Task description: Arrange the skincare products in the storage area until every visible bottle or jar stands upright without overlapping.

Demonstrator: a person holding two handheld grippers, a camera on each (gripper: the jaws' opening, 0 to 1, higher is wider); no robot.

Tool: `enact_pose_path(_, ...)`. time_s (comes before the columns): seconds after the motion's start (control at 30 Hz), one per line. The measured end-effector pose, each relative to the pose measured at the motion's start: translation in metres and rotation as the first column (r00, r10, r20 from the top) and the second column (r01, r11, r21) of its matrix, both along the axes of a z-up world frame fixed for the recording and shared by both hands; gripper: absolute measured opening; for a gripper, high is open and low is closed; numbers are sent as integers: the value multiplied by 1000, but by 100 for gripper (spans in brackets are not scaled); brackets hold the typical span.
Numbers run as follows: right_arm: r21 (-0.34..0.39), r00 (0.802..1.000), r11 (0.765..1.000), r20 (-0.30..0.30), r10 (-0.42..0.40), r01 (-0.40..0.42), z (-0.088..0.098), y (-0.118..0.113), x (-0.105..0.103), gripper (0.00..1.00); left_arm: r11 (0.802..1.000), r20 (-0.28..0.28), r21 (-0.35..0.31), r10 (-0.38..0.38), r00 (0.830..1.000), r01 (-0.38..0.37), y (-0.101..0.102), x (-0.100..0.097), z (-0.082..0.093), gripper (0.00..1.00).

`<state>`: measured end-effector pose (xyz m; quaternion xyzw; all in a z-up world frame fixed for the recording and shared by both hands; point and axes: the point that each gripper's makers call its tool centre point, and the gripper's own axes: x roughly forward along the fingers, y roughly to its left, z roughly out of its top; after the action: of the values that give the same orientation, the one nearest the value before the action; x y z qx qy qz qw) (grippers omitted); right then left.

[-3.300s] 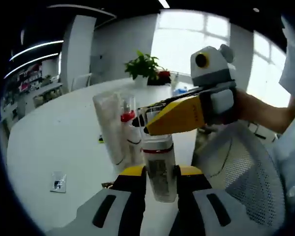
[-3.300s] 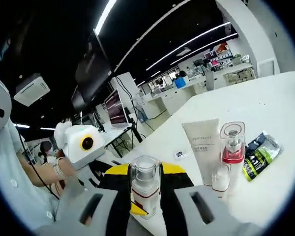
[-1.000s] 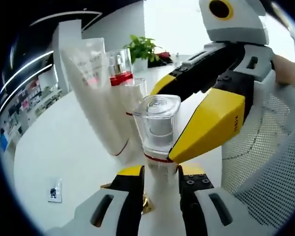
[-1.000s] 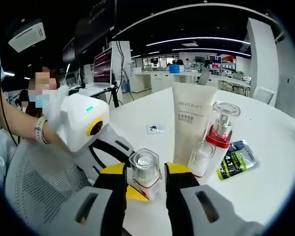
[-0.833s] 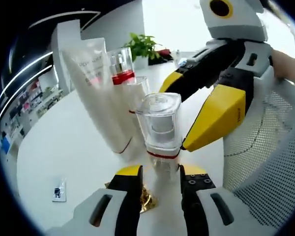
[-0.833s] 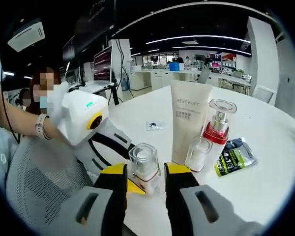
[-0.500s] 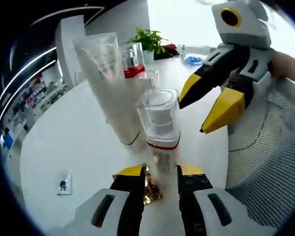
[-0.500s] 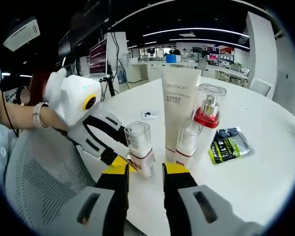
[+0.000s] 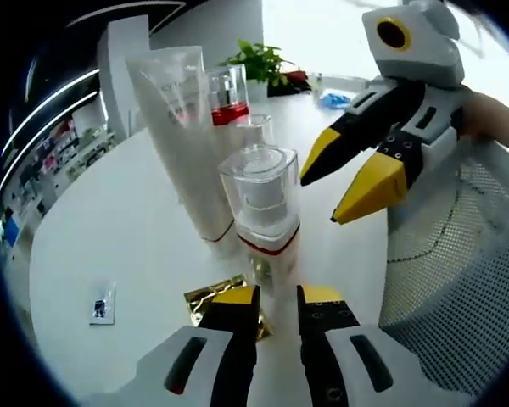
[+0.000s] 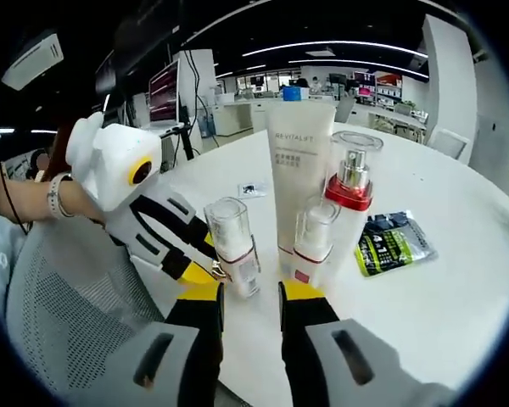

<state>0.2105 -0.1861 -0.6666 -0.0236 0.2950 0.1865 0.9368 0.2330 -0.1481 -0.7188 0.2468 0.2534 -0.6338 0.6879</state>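
Bottles stand grouped near the near edge of the round white table [image 10: 458, 288], all upright. In the right gripper view, reading left to right: the left gripper [image 10: 205, 273], held in from the left by a person's hand, with its yellow-tipped jaws close together beside the clear-capped bottle [image 10: 232, 246] and, as far as the view tells, gripping nothing; that bottle, with a red band at its collar; the tall white tube [image 10: 300, 174], standing cap-down behind; the small frosted bottle [image 10: 310, 242] in front of it; the red-collared pump bottle [image 10: 349, 199]; and a dark green sachet [image 10: 390, 242] lying flat toward the table's right side. A small printed tag [image 10: 251, 189] lies farther back.

In the left gripper view, the clear-capped bottle [image 9: 263, 216] stands straight ahead of the left gripper's own jaws, which are narrow and empty, their tips just short of its base; a gold foil sachet [image 9: 225, 297] lies at its foot. The right gripper [image 9: 356, 174] enters from the right, jaws parted slightly and holding nothing, apart from the bottle.

Judgement: the bottle's long axis is vertical and it appears set down and released. The left gripper is the nearer. The bottles crowd but do not seem to overlap; the arrangement looks close to finished.
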Motion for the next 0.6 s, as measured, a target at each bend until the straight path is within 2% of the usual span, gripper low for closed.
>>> enact_pose_path(0.1,-11,1000,1000,-6,-7,7,0,-8,2,25,999,-28,37,-15,999,16,0,-4,-7,21)
enact_pose_path(0.17,-26,1000,1000,-11,-11,11,-1,-14,1,25,999,-33,52,1,999,1,1,-2,-9,21)
enact_pose_path(0.4,-24,999,999,-20,-37,36,-2,-34,2,25,999,-41,47,25,999,-23,-1,0,-5,17)
enact_pose_path(0.6,-14,999,999,-22,-34,34,-2,-37,8,25,998,-45,53,25,999,-22,-4,-5,-6,16)
